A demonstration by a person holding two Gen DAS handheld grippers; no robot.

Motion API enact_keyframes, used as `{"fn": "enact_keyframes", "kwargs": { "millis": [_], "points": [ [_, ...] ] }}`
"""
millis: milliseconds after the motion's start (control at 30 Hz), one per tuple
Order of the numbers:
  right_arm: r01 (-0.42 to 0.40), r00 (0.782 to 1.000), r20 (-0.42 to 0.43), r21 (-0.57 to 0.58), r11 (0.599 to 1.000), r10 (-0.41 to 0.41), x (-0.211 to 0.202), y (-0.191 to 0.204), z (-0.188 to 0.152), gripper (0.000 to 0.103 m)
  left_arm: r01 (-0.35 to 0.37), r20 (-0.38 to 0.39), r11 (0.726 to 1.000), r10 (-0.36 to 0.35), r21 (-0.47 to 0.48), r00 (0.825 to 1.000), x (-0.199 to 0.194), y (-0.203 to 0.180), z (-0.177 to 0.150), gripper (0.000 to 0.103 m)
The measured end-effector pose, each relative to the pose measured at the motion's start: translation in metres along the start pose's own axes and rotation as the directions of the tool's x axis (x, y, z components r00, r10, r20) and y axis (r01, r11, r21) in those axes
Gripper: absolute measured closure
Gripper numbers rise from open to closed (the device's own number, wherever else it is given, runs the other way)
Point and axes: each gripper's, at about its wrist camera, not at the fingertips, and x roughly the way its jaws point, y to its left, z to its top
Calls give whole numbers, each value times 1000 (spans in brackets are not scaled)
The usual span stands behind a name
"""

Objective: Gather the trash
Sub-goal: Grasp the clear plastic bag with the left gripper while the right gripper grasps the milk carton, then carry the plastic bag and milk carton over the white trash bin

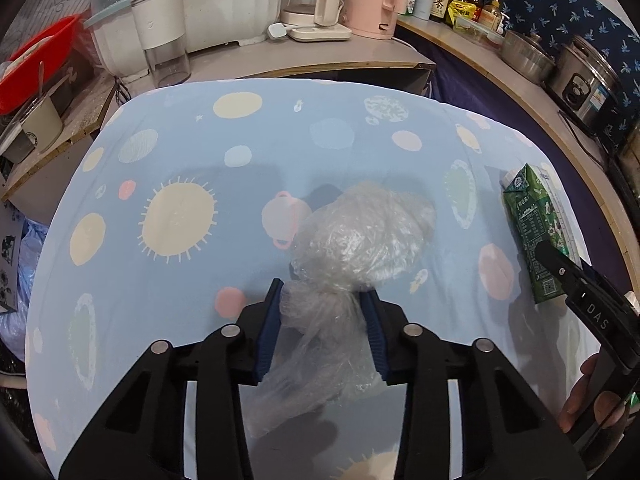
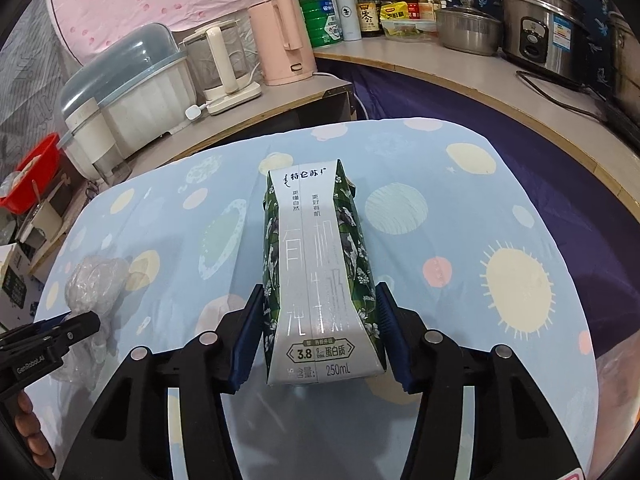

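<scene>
My left gripper (image 1: pixel 322 300) is shut on a crumpled clear plastic bag (image 1: pixel 360 236), pinching its twisted neck over the blue patterned tablecloth (image 1: pixel 180 168). The bag also shows at the left of the right wrist view (image 2: pixel 96 280), with the left gripper (image 2: pixel 60 336) beside it. My right gripper (image 2: pixel 320 308) is shut on a green and white 250 mL milk carton (image 2: pixel 316 264), its blue pads against both sides near the carton's base. The carton (image 1: pixel 536 232) and right gripper (image 1: pixel 560 268) show at the right of the left wrist view.
Behind the table a counter holds a pink kettle (image 2: pixel 284 40), a glass kettle (image 2: pixel 220 64), a covered dish rack (image 2: pixel 128 84) and a blender (image 1: pixel 160 28). A red basin (image 1: pixel 36 60) sits left. Bottles, pots and a rice cooker (image 2: pixel 540 28) line the right shelf.
</scene>
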Motion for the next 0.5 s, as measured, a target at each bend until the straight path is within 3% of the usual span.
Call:
{"fn": "enact_keyframes", "kwargs": {
  "millis": [500],
  "points": [
    [-9, 999, 42, 45, 999, 8, -89, -17, -44, 53, 73, 27, 995, -74, 63, 997, -64, -46, -38, 70]
  ]
}}
